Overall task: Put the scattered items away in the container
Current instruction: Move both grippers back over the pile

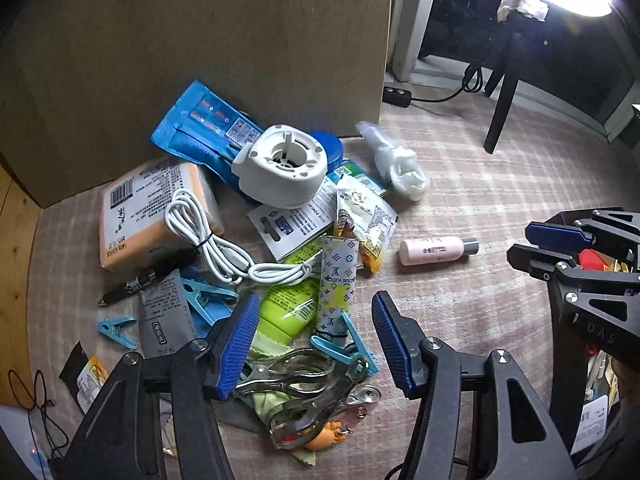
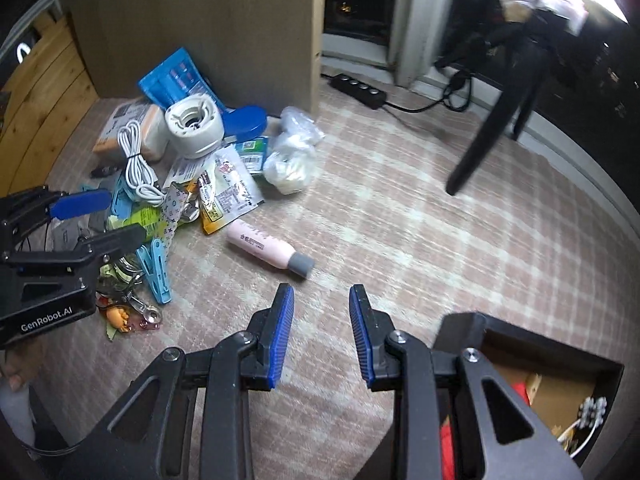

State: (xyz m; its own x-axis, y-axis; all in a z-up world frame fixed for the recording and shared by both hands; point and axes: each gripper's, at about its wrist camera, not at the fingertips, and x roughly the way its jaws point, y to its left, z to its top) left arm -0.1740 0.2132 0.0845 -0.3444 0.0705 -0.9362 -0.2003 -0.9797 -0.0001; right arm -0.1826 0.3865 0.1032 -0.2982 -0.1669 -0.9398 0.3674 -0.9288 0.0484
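Left gripper (image 1: 314,344): jaws apart, nothing pressed between the blue pads; pointed steeply down over the near edge of the pile.
Between and just beyond those jaws: green tube (image 1: 290,308), patterned tube (image 1: 338,280) lying across it, blue clothes peg (image 1: 344,350), metal punch pliers (image 1: 304,376), small orange figure (image 1: 324,438) nearest the camera.
Beyond the left pad: white cable (image 1: 212,236) coiled on an orange tissue pack (image 1: 132,216), grey sachet (image 1: 166,316), black pen (image 1: 132,284), further blue pegs (image 1: 118,330).
Farther ahead: white round device (image 1: 282,164) upturned on a blue packet (image 1: 204,128), snack sachets (image 1: 366,216), clear bag (image 1: 394,164) of white items, all against a cardboard box (image 1: 200,40).
Right of the left jaws, apart from the pile: pink bottle (image 1: 438,250) with grey cap, lying flat on the checked cloth (image 1: 480,200).

Right gripper (image 2: 322,334): jaws apart, empty; only checked cloth between the pads.
Pink bottle just ahead of the right jaws, slightly toward the left pad, not touching either.
Container (image 2: 552,384): dark open box at the right of the right jaws, some items already inside.
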